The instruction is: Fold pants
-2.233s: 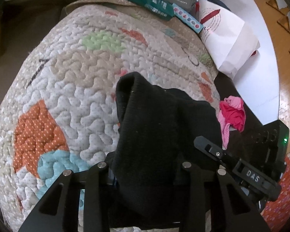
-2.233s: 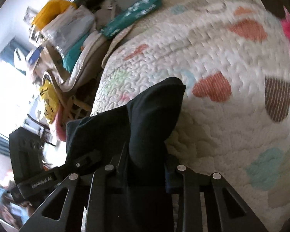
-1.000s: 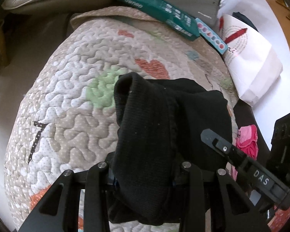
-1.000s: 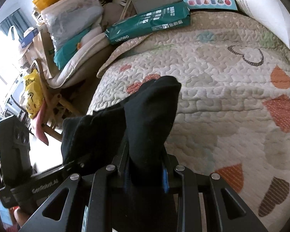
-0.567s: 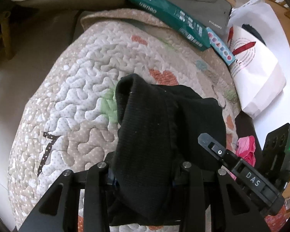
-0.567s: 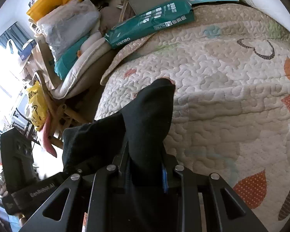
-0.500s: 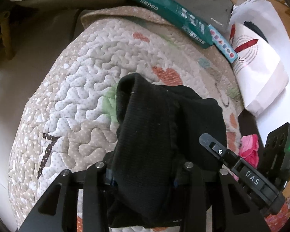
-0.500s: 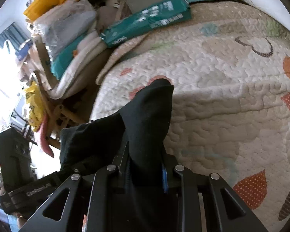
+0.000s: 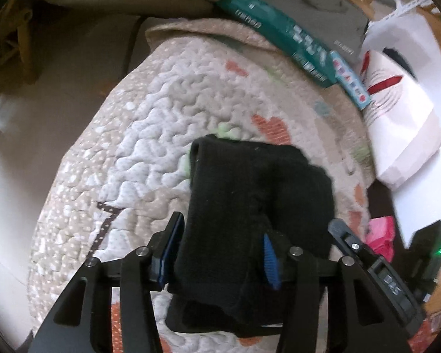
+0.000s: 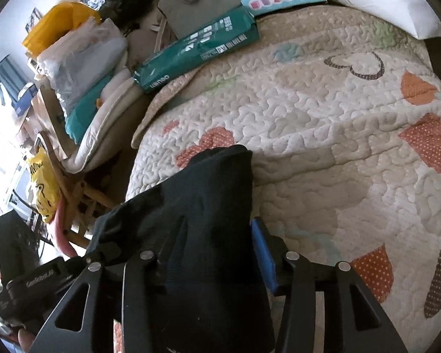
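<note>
The black pants [image 9: 250,194] lie as a folded bundle on the quilted bedspread [image 9: 150,135] near its left edge. My left gripper [image 9: 220,241] straddles the bundle and its jaws are opening; both blue pads [image 9: 173,235] show, and the left one stands clear of the cloth. In the right wrist view the same pants [image 10: 197,206] run between the fingers of my right gripper [image 10: 217,241]. Its jaws are opening too. Its right blue pad [image 10: 263,253] stands bare beside the cloth, and its left finger is hidden under the fabric.
A green box [image 9: 279,38], a grey bag [image 9: 317,6] and a white paper bag [image 9: 397,111] crowd the bedspread's far end. A pink cloth [image 9: 380,232] lies to the right. Left of the bedspread [image 10: 323,135] the edge drops towards a wooden chair [image 10: 82,194].
Both grippers' jaws have spread, so their blue pads now show beside the pants. The bundle has settled onto the quilt. The left wrist view has shifted a little across the bedspread.
</note>
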